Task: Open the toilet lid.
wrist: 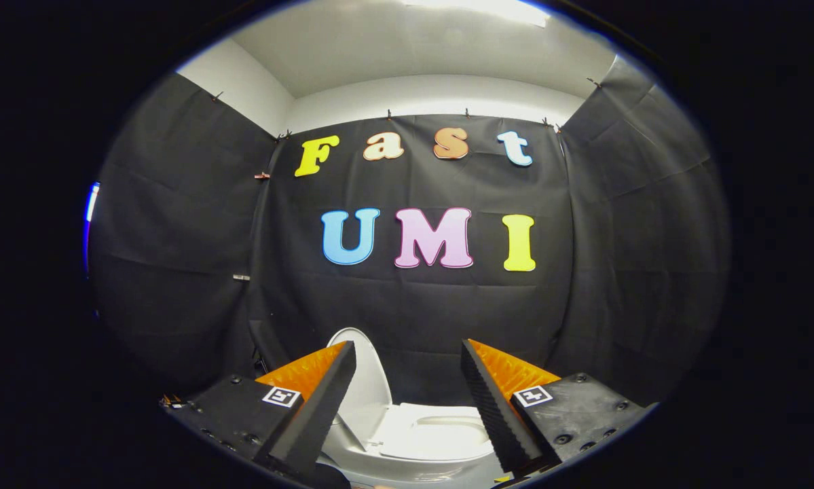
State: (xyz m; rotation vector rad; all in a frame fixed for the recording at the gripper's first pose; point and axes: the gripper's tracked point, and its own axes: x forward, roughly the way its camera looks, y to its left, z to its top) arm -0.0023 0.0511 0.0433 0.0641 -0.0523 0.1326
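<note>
A white toilet (428, 435) stands below and beyond my fingers, against the black cloth wall. Its lid (364, 380) is raised, standing upright on the left side, partly hidden behind my left finger. The seat and bowl opening (447, 429) lie bare between the fingers. My gripper (407, 353) is open, its two fingers spread wide with nothing between them, apart from the lid and the seat.
Black cloth walls (176, 258) close in the booth on the left, back and right. A white ceiling (420, 47) with a light is overhead. The toilet sits low, close to the back wall.
</note>
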